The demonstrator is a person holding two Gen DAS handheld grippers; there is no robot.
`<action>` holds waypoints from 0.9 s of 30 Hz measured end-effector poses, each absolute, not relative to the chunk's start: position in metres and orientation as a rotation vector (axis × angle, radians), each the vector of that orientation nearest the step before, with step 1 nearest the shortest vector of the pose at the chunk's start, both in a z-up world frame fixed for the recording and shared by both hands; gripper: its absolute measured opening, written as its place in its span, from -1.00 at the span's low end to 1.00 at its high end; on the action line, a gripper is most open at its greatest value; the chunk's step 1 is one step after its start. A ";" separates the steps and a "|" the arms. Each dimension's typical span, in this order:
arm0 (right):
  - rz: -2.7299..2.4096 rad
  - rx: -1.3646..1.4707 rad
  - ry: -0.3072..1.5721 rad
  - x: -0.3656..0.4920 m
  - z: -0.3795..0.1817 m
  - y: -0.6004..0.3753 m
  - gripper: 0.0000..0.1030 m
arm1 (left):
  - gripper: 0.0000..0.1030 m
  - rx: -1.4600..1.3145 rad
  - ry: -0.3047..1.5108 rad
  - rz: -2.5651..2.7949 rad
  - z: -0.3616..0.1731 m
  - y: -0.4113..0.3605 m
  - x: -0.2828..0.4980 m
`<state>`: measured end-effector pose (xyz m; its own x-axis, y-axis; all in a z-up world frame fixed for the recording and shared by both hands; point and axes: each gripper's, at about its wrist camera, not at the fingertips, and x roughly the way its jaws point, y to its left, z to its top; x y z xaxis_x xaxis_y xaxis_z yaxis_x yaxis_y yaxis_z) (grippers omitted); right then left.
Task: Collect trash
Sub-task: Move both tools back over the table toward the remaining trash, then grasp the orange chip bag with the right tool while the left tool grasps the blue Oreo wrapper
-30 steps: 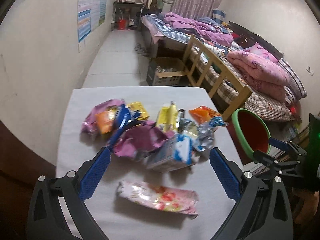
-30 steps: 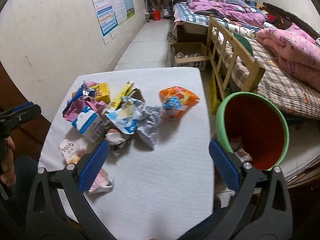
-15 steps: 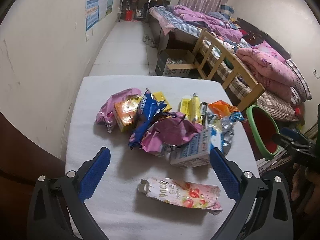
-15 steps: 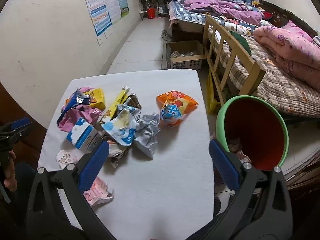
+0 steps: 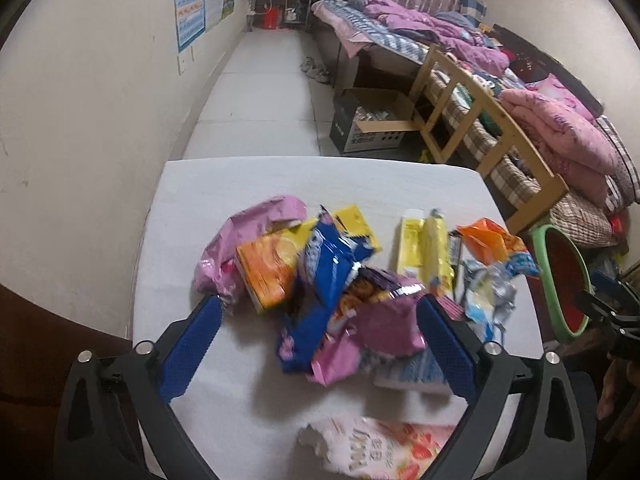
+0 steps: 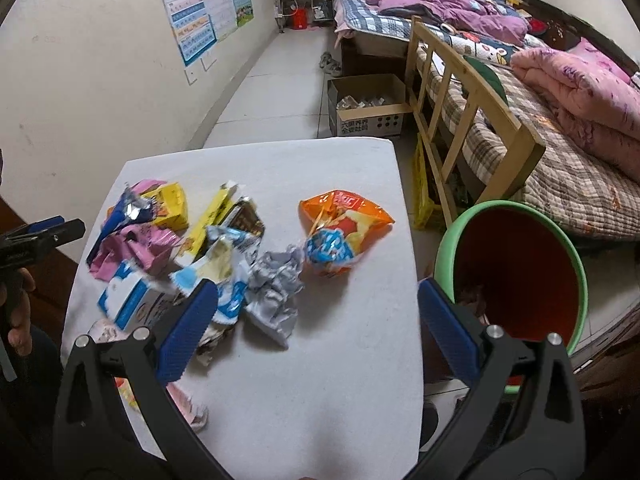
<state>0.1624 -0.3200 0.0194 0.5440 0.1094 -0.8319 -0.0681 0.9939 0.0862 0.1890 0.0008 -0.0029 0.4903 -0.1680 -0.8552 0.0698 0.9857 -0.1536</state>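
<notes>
A heap of snack wrappers lies on the white table. In it are a crumpled purple wrapper, a blue wrapper, an orange box and a pink bag. My left gripper straddles the near side of the heap. Its jaws are closing, with the blue and purple wrappers between them and the pads still apart from them. A pink strawberry packet lies below it. My right gripper hangs open above a silver wrapper, near an orange chip bag. A green-rimmed red bin stands right of the table.
A wooden bed frame with blankets runs along the right. An open cardboard box sits on the floor beyond the table. A wall with posters closes the left side. A hand holds the left gripper at the table's left edge.
My left gripper has come forward and down onto the heap, and the strawberry packet now lies at the bottom edge of its view. The right gripper has drifted closer over the table.
</notes>
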 end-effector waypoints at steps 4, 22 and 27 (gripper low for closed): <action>0.092 0.087 1.012 0.183 0.005 -0.327 0.91 | 0.69 -0.058 1.087 -0.157 -0.013 -0.003 0.208; 0.076 0.208 1.216 0.248 -0.070 -0.331 -0.06 | -0.39 -0.044 1.210 -0.217 -0.056 -0.011 0.234; 0.086 0.204 1.189 0.241 -0.060 -0.327 -0.23 | -0.59 -0.046 1.165 -0.210 -0.044 -0.008 0.228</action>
<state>0.2411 -0.3265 -0.0600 0.3719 0.1739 -0.9119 0.0402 0.9784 0.2030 0.2278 -0.0076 -0.0436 0.3773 -0.1879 -0.9068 0.1403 0.9795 -0.1446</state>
